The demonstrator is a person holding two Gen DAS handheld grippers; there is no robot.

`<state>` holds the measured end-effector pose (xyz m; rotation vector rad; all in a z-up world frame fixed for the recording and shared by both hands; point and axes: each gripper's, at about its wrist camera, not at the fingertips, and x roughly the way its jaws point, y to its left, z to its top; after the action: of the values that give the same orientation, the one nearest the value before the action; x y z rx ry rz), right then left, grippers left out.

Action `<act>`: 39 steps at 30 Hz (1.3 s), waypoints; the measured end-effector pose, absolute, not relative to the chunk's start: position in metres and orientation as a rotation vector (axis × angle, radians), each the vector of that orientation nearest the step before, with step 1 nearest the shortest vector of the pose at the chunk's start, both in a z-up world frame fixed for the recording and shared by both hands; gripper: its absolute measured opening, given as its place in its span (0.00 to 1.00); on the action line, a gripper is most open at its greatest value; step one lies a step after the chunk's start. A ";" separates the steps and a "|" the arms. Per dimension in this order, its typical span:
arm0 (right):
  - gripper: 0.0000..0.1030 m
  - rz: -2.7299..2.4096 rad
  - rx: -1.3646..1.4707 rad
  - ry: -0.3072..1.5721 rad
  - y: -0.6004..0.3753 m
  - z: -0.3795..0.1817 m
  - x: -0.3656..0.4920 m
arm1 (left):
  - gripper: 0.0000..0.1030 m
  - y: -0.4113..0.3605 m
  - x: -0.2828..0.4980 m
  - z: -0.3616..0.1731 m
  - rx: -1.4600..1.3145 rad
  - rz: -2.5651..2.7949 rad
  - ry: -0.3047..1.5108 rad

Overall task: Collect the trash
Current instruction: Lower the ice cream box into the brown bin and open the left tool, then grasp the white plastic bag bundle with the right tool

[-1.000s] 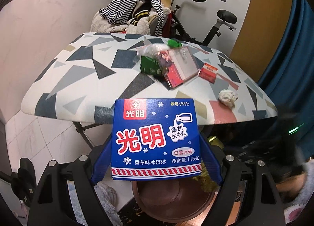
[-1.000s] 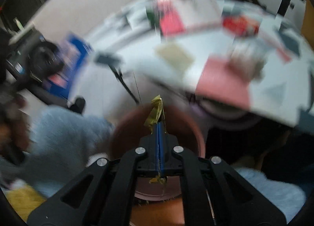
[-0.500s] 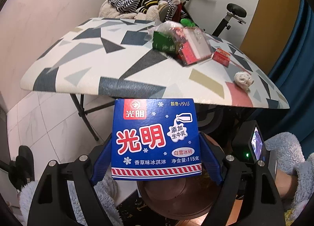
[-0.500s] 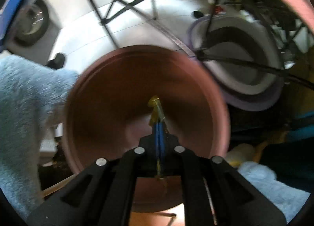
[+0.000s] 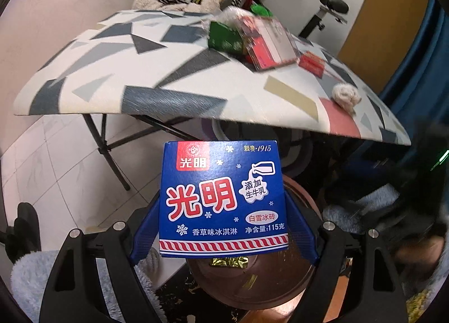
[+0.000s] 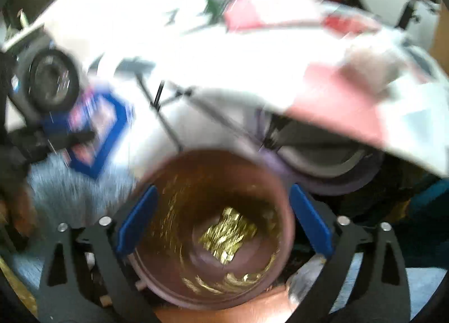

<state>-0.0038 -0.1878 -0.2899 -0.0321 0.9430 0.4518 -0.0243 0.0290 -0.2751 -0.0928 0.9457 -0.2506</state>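
- The left gripper (image 5: 223, 224) is pinching a blue ice-cream box (image 5: 223, 199) between its blue pads (image 5: 144, 234), the printed face turned to the camera.
- Just below and beyond the box, a brown bin (image 5: 252, 281) is sitting on the floor with a gold foil wrapper (image 5: 230, 261) inside.
- Farther ahead and above, a patterned table (image 5: 112, 70) is carrying a green packet (image 5: 224, 38), a red-and-white package (image 5: 269, 42), a small red box (image 5: 311, 63) and a crumpled tissue (image 5: 345, 95).
- The right gripper (image 6: 223, 224) is hanging with its fingers (image 6: 137, 222) spread wide and holding nothing, directly over the brown bin (image 6: 280, 261).
- The gold foil wrapper (image 6: 227, 234) is lying at the bin's bottom, between the spread fingers in this blurred view.
- To the gripper's left, the blue box (image 6: 95, 132) is showing.
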 end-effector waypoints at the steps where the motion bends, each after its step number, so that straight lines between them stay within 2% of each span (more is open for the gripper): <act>1: 0.95 0.425 -0.017 0.907 -0.197 -0.279 -0.005 | 0.77 0.022 -0.023 -0.279 -0.071 -0.266 0.958; 8: 0.95 0.281 0.037 0.742 -0.245 -0.237 -0.014 | 0.77 -0.028 -0.016 -0.316 0.144 -0.355 1.048; 15: 0.95 0.192 0.098 0.788 -0.263 -0.256 -0.007 | 0.79 -0.050 -0.002 -0.361 0.258 -0.368 1.179; 18: 0.95 0.193 0.103 0.788 -0.264 -0.260 -0.006 | 0.95 -0.048 0.002 -0.367 0.232 -0.365 1.195; 25: 0.95 0.202 0.118 0.777 -0.262 -0.262 -0.006 | 0.95 -0.027 0.001 -0.347 0.114 -0.316 1.094; 34: 0.95 0.255 0.167 0.730 -0.262 -0.255 -0.007 | 0.95 0.022 -0.005 -0.293 -0.095 -0.179 0.847; 39: 0.95 0.253 0.220 0.741 -0.271 -0.247 0.014 | 0.95 0.040 -0.001 -0.267 -0.162 -0.144 0.770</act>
<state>0.0139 -0.2713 -0.2473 0.2195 0.7414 0.2530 -0.0010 0.0402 -0.2671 -0.1620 0.7702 -0.1445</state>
